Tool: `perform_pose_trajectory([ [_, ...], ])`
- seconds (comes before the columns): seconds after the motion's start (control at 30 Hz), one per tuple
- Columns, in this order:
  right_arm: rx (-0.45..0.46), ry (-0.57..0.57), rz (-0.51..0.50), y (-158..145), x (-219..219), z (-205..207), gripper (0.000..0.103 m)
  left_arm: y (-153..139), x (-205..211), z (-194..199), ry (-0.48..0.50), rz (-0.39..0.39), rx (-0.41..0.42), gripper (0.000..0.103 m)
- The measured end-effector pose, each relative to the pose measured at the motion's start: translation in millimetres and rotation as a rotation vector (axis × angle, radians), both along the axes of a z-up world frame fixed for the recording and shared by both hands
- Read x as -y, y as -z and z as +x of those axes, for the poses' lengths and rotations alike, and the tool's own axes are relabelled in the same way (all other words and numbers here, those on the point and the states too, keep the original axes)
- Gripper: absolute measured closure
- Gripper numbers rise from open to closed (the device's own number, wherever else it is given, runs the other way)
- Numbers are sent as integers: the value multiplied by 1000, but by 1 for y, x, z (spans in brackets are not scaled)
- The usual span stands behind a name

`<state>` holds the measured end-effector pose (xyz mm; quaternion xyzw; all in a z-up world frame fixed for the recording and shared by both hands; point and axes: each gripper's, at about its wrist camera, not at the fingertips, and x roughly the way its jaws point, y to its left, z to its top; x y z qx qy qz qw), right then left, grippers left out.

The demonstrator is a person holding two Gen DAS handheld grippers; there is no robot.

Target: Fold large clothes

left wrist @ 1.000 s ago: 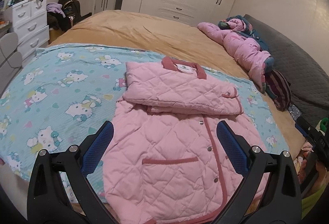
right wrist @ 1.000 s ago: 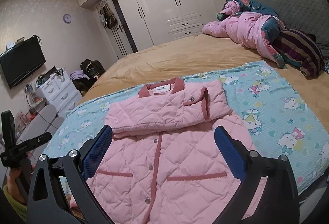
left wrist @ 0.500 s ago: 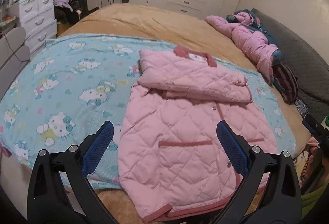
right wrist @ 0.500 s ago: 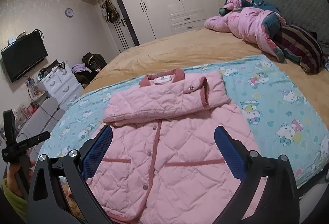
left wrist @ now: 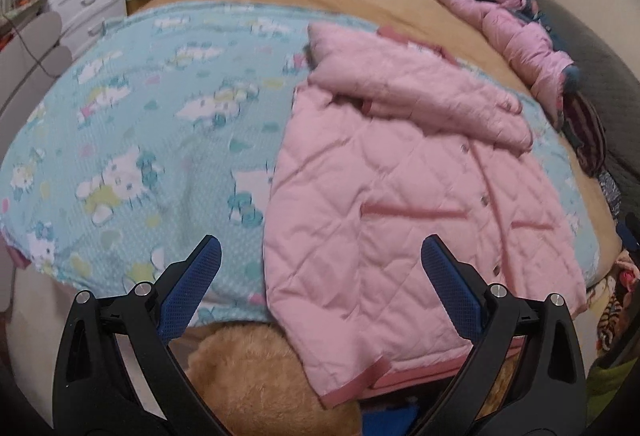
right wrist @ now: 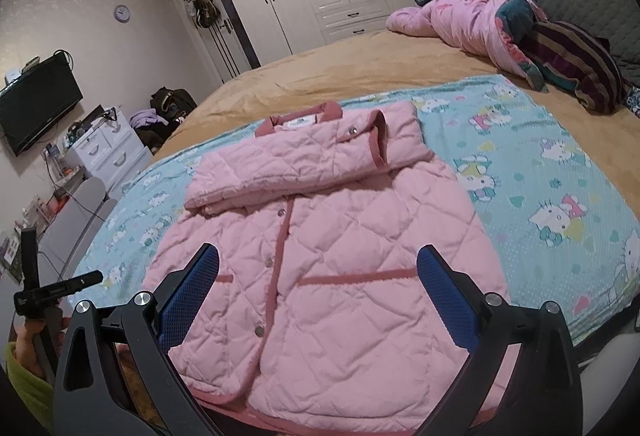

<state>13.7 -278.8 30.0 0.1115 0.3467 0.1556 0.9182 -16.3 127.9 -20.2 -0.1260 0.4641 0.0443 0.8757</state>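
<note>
Both grippers are spread wide and holding nothing right now. Closest to the left gripper (left wrist: 320, 276), the jacket's (left wrist: 400, 196) bottom hem (left wrist: 360, 384) sits right between the 2 fingers and a bit below them, hanging over the near edge of the bed where a tan fuzzy blanket (left wrist: 248, 368) shows underneath. My guess is the wide spread is there so it can bite down on that hem corner.

The right gripper (right wrist: 318, 278) is in the same pose, hovering over the lower half of the jacket, with the snap buttons (right wrist: 269, 261) running up between its fingers and the right pocket trim (right wrist: 360, 276) just ahead. Off to its left you can see a hand (right wrist: 24, 340) holding the other tool.

Further out, both sleeves (right wrist: 288, 164) are already folded across the chest, stacked just below the dark pink collar (right wrist: 300, 116). So I'd say the sleeve step is done and what's left is bringing the bottom up to the collar, which explains both grippers parked at the hem end.

The jacket lies flat on a blue cartoon-cat sheet (right wrist: 540, 172), probably laid down as a clean folding surface. Way past that, a pile of clothes (right wrist: 500, 20) sits by the grey headboard, well apart from the work.
</note>
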Motion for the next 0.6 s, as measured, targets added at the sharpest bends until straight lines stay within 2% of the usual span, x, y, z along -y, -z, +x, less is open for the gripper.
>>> perform_pose_trajectory([
  [0.4,-80,32,-21,41,24,-9,4,61,4,3,17,-57,-192,9],
  [0.6,-93,56,-18,48,36,-13,4,85,14,6,29,-85,-263,9],
])
